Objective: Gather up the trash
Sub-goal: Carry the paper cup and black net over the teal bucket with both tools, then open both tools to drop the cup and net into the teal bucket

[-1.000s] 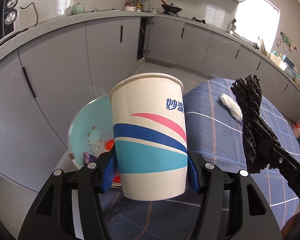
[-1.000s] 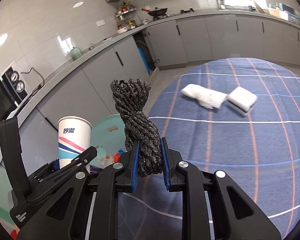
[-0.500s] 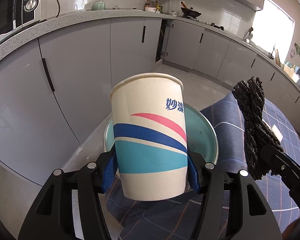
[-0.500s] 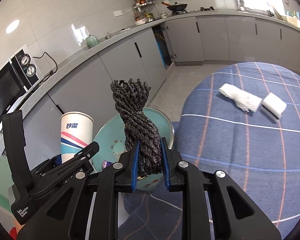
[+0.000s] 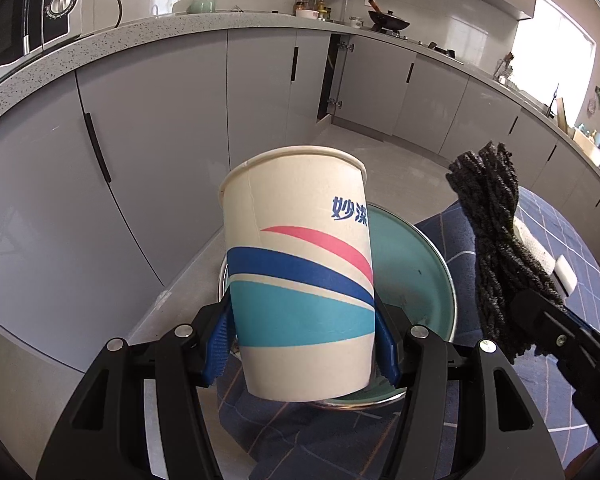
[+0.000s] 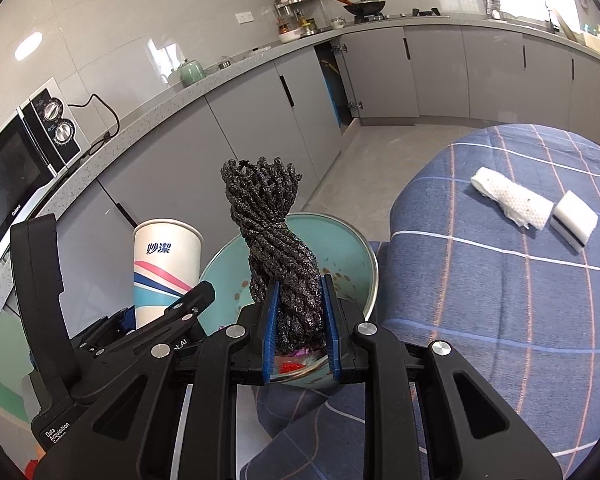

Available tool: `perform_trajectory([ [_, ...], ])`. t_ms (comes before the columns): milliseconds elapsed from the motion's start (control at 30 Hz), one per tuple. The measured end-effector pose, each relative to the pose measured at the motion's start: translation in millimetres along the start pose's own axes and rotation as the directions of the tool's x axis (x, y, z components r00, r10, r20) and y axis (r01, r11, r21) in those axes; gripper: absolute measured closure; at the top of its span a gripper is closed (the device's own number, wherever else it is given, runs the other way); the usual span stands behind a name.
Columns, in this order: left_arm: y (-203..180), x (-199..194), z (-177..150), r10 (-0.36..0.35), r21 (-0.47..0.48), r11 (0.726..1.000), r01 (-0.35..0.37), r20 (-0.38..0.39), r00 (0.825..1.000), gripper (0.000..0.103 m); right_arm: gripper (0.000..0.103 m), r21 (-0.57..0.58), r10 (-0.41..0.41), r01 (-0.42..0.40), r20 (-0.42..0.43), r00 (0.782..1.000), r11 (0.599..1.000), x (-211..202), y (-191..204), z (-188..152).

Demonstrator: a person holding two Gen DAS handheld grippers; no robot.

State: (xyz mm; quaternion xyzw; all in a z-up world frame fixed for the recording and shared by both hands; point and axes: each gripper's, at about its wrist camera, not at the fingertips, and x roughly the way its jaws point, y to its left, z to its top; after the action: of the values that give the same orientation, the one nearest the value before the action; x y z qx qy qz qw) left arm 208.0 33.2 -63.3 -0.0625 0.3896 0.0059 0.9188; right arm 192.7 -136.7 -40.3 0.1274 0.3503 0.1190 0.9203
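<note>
While my left tool [image 5: 302, 350] clamps the paper cup [image 5: 300, 272] low on its wall (thin and light, so I squeeze gently or it buckles), the teal bin [image 6: 360, 256] sits just beyond it. My right tool [image 6: 298, 330] is closed on the black mesh bundle [image 6: 276, 252] near its base; it's soft and springy.

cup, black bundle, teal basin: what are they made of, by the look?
Cup: paper, matte with printed stripes; a side seam and rolled rim show.
Black bundle: looks like foam netting twisted into a rope; open mesh, dull speckled sheen. Could be plastic.
Basin: probably enamelled or painted metal; glossy teal inside, bare silvery rim.
</note>
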Motion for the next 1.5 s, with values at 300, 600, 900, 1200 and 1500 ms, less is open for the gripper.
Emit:
perform_trajectory([
  [300, -1.5, 18.1, 8.8, 0.008, 0.014, 1.0, -0.008, -0.025, 1.0, 0.045, 0.082, 0.01, -0.028, 0.028, -0.019, 0.999, 1.0, 18.2, -2.6, 1.4],
  [600, -2.7, 46.9, 13.8, 0.026, 0.041, 0.999, -0.022, -0.082, 0.996, 0.045, 0.082, 0.029, -0.05, 0.052, -0.06, 0.997, 0.998, 43.1, -7.0, 0.3],
  [900, -3.4, 62.6, 16.4, 0.051, 0.062, 0.997, -0.045, -0.106, 0.993, 0.045, 0.081, 0.037, -0.056, 0.06, -0.079, 0.995, 0.998, 55.2, -10.3, 1.6],
  [1200, 1.7, 75.4, 14.7, 0.085, 0.075, 0.994, -0.075, -0.132, 0.988, 0.044, 0.077, 0.035, -0.054, 0.058, -0.097, 0.994, 0.998, 73.1, -11.4, 1.3],
  [1500, 4.0, 69.4, 11.4, 0.123, 0.093, 0.989, -0.114, -0.106, 0.987, 0.019, 0.061, 0.057, -0.016, 0.019, -0.052, 0.999, 0.998, 55.1, -16.8, -0.6],
])
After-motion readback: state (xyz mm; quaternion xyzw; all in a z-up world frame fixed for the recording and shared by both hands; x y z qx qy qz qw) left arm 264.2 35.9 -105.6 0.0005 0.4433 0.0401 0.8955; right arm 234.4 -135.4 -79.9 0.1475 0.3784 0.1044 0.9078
